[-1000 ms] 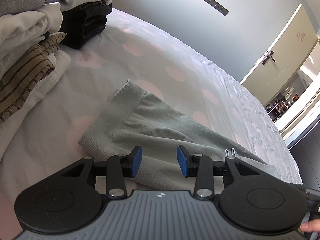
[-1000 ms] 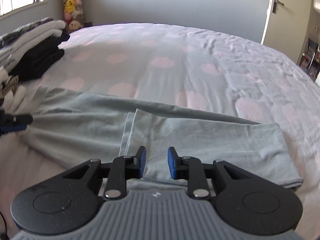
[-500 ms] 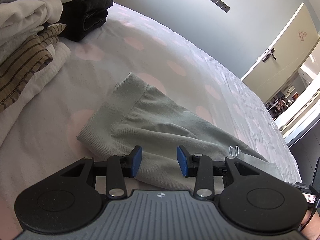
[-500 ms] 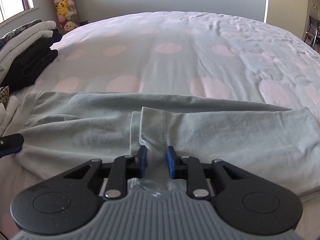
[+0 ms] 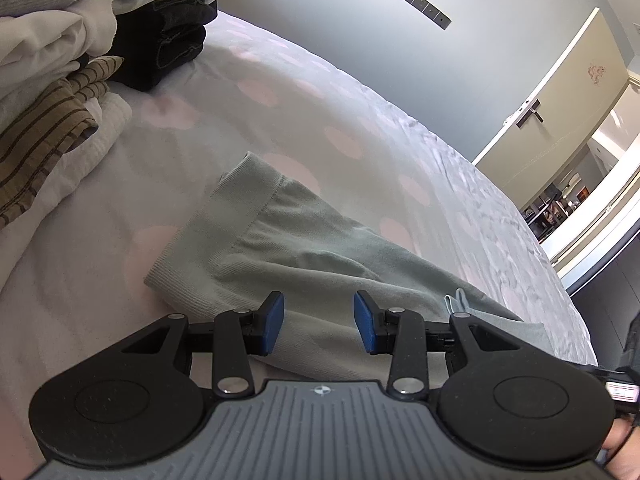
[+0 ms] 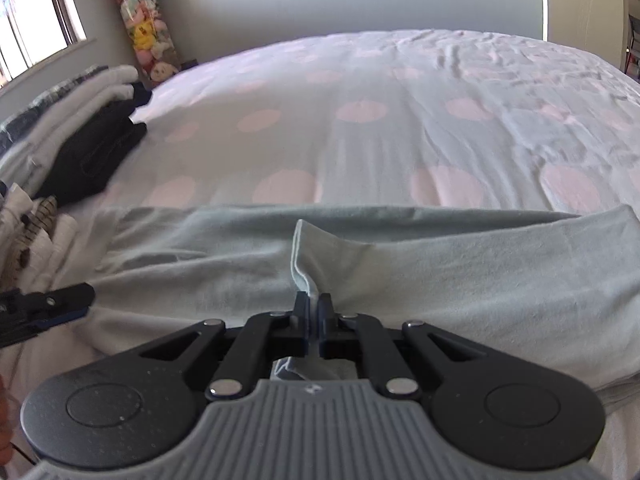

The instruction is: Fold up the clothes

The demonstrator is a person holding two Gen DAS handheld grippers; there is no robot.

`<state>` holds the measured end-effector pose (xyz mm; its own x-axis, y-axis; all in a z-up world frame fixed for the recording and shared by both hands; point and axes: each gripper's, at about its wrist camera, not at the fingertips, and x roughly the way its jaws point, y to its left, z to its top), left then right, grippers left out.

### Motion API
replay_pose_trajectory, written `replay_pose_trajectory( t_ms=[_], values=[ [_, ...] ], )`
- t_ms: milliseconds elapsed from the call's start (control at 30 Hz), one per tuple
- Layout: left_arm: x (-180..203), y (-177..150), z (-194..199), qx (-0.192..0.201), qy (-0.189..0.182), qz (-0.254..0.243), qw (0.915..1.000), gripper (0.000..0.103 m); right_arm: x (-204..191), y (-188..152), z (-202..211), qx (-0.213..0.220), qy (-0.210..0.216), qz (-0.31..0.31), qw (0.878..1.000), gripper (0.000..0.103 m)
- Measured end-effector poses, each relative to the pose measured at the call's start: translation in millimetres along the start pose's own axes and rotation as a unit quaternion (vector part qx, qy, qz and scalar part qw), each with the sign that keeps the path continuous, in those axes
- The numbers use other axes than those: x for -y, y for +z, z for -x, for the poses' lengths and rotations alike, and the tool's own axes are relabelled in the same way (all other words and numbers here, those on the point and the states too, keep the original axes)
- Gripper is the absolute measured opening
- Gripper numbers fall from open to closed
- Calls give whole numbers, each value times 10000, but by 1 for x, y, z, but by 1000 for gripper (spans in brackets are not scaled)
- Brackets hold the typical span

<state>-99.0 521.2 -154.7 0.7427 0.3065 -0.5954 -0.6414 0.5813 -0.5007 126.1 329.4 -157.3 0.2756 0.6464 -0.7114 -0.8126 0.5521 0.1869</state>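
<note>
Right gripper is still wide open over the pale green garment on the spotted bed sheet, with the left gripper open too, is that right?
Not quite. The right gripper is shut, pinching a raised edge of the pale green garment, as the right wrist view shows. The left gripper is indeed open above the garment on the spotted bed sheet.

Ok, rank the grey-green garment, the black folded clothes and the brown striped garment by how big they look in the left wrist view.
1. grey-green garment, clearly the largest.
2 and 3. brown striped garment and black folded clothes look about alike; the striped one lies nearer the camera and is partly covered by the pile, so their order is unsure.
</note>
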Motion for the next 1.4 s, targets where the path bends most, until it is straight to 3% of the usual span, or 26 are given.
replay_pose_trajectory(
  t_ms=[67,167,333,533,667,767,867,1000,1067,1100,1133,1200,1400],
  values=[
    [1,0,1,24,-36,-31,10000,44,-2,-3,-5,-60,-87,39,9999,11],
    [5,1,3,90,-152,-134,9998,44,-7,-7,3,2,-106,258,9996,30],
    [19,-3,7,34,-606,-364,9975,46,2,-18,39,331,-221,673,9969,35],
    [37,-16,7,-175,-1015,-501,9934,46,67,-48,84,737,-923,489,9918,33],
    [48,-27,3,-275,-901,-656,9934,46,132,-55,102,849,-1505,-168,9848,34],
    [53,-32,-1,-358,-737,-679,9943,46,177,-49,107,1002,-1669,-920,9765,35],
    [57,-34,-5,-416,-581,-650,9953,46,213,-37,104,1173,-1594,-1377,9705,40],
    [64,-38,-11,-503,-308,-759,9954,46,252,-37,89,987,-1171,-2276,9616,47],
    [68,-41,-16,-579,-196,-790,9950,46,257,-40,86,938,-1127,-2362,9606,47],
    [69,-43,-18,-603,-166,-788,9949,46,260,-42,85,914,-1104,-2405,9600,39],
    [72,-44,-20,-596,-136,-784,9950,46,263,-44,83,889,-1082,-2449,9594,22],
    [77,-45,-22,-550,-111,-760,9955,46,268,-48,81,840,-1038,-2534,9581,13],
    [109,-37,-29,-512,-364,-972,9933,46,283,-57,76,740,-963,-2745,9539,9]
  ],
)
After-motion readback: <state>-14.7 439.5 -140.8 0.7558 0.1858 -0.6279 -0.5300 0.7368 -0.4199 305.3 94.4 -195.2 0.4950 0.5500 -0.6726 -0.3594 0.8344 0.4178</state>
